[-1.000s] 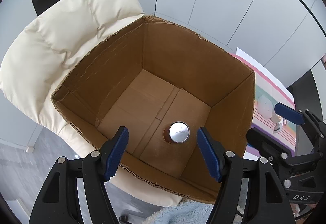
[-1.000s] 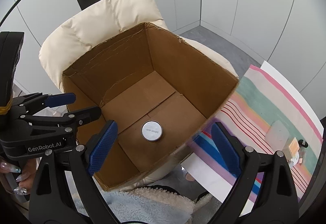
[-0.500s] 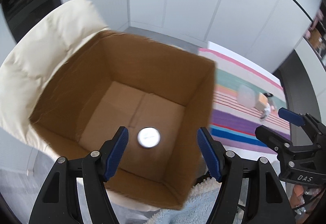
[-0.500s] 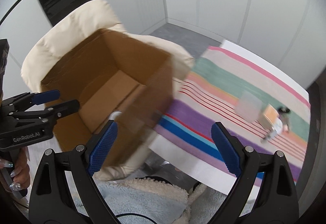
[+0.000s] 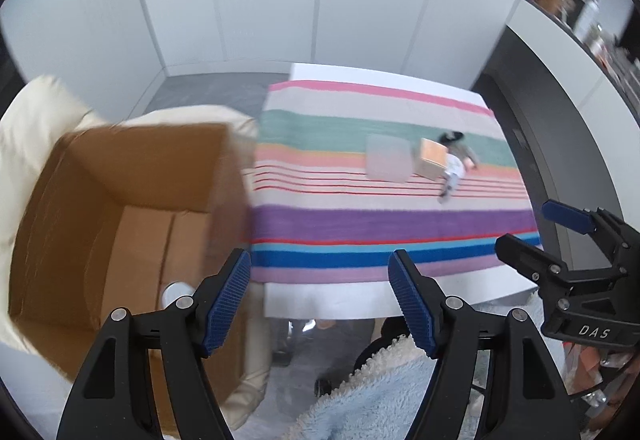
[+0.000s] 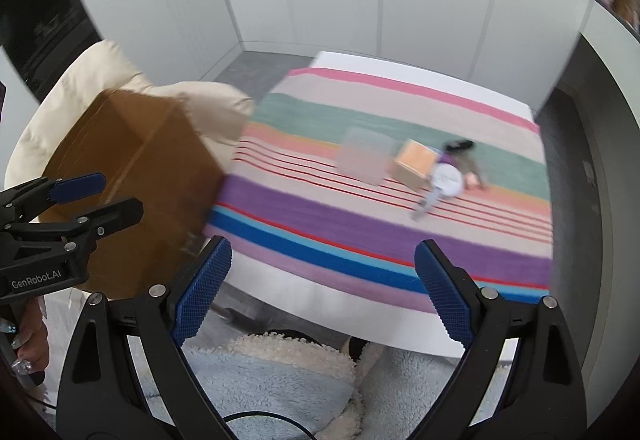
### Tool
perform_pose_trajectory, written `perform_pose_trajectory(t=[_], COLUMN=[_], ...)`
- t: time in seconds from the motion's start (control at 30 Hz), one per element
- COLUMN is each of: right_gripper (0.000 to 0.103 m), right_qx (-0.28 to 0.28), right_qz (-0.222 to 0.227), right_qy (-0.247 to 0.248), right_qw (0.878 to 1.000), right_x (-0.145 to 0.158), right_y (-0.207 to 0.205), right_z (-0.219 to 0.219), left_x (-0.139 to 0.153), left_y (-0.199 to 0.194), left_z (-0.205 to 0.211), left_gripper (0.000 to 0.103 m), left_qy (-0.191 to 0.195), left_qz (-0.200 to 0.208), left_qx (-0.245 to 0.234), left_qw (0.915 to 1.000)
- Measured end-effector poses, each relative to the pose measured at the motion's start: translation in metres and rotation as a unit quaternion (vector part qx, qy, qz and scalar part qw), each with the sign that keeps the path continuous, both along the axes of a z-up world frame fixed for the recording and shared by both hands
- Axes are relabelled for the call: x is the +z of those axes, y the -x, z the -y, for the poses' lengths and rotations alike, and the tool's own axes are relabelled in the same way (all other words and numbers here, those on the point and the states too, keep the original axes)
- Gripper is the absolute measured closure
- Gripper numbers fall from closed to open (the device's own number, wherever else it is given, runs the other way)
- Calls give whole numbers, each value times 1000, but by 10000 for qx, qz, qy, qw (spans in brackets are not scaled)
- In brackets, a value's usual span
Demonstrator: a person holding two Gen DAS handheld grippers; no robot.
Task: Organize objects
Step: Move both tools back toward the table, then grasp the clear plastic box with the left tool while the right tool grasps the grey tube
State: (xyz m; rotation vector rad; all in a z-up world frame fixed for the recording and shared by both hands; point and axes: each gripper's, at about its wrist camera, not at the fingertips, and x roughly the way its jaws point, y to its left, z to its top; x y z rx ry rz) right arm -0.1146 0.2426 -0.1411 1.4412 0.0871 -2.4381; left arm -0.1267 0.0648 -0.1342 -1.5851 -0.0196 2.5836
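The small objects (image 6: 432, 164) still to be organized sit in a blurred cluster on the striped cloth (image 6: 360, 236), toward its far right part: a pale translucent square (image 6: 362, 156), a tan little box (image 6: 414, 162) touching it, a white round thing (image 6: 448, 178) and some darker bits too smeared to name. The cardboard box (image 5: 120, 208) stands off the cloth's left edge, on a cream padded chair (image 5: 24, 128), and a silver-topped can (image 5: 173, 292) shows at its bottom, half hidden behind the left gripper (image 5: 320, 300). Both tools are released and carry nothing: the left gripper hangs over the cloth's near edge, the right gripper (image 6: 324, 296) likewise, jaws spread wide. The cluster is tight, so I judge that the main risk is a wide-open jaw coming down and knocking a neighbour, pushing the little box or the round thing off the cloth's right side. The strong blur suggests fast motion, so a hurried approach could miss or pinch two things at once
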Motion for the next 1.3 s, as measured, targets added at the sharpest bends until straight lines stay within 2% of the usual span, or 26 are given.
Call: perform_pose_trajectory(t=[0.3, 0.37, 0.47, 0.57, 0.63, 0.9, 1.03, 1.13, 1.3], right_gripper=[8, 8, 8, 8, 8, 8, 8, 8, 10], right_qx=[-424, -421, -296, -204, -143, -1, -3, 5, 232], right_qz=[30, 29, -13, -45, -51, 117, 261, 267, 86], right_qy=[1, 9, -10, -83, -67, 346, 509, 465, 271], right_qw=[9991, 9991, 9996, 9997, 9999, 9993, 9984, 9986, 9993], right_x=[-11, -17, -27, -41, -51, -112, -144, -164, -183], right_y=[1, 4, 11, 23, 33, 88, 110, 126, 141], right_z=[-73, -79, -86, -93, -96, -105, -109, -110, -99], left_x=[-13, -21, -36, -48, -58, -124, -160, -184, -209], left_y=[21, 29, 45, 63, 77, 143, 170, 186, 205], left_z=[-64, -74, -87, -100, -107, -129, -131, -138, -143], left_gripper=[28, 23, 22, 22, 20, 18, 18, 18, 18], left_qy=[3, -18, -38, 159, 155, 164, -122, -131, 63], left_qz=[262, 370, 504, 447, 447, 683, 937, 1112, 1104], left_qx=[-535, -623, -747, -867, -914, -806, -621, -649, -578], left_qw=[9982, 9974, 9959, 9951, 9947, 9943, 9936, 9916, 9922])
